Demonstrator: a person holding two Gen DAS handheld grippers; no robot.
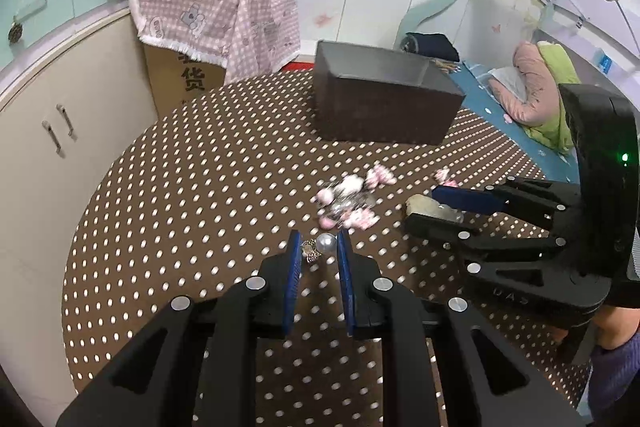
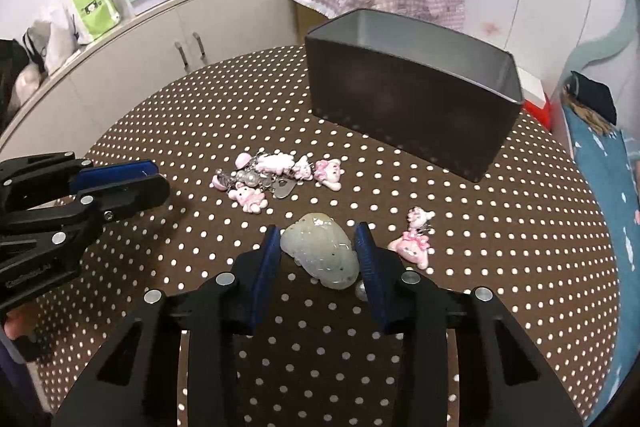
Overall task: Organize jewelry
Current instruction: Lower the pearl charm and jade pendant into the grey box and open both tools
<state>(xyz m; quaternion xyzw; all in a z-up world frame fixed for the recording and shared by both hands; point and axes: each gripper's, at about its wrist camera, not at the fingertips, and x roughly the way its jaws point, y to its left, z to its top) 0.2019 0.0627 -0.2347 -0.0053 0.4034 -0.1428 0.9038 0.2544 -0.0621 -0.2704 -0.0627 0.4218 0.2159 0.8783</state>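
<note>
My left gripper [image 1: 319, 247] is open, its blue pads on either side of a pearl earring [image 1: 325, 242] with a small metal charm [image 1: 310, 251] on the dotted tablecloth. My right gripper [image 2: 318, 247] is open around a pale jade pendant [image 2: 320, 253]; it also shows in the left wrist view [image 1: 430, 207], as does the right gripper [image 1: 434, 205]. A pile of pink charms [image 2: 276, 179] lies in the middle, also seen from the left [image 1: 348, 203]. Two more pink charms [image 2: 414, 239] lie to the right. The dark open box [image 2: 412, 95] stands behind.
The round table [image 2: 200, 115] has a brown polka-dot cloth. A cardboard box under a pink checked cloth [image 1: 216, 11] stands behind it, cabinets [image 1: 60, 131] to the left, a bed [image 1: 532, 95] to the right. A small bead [image 2: 361, 290] lies by my right finger.
</note>
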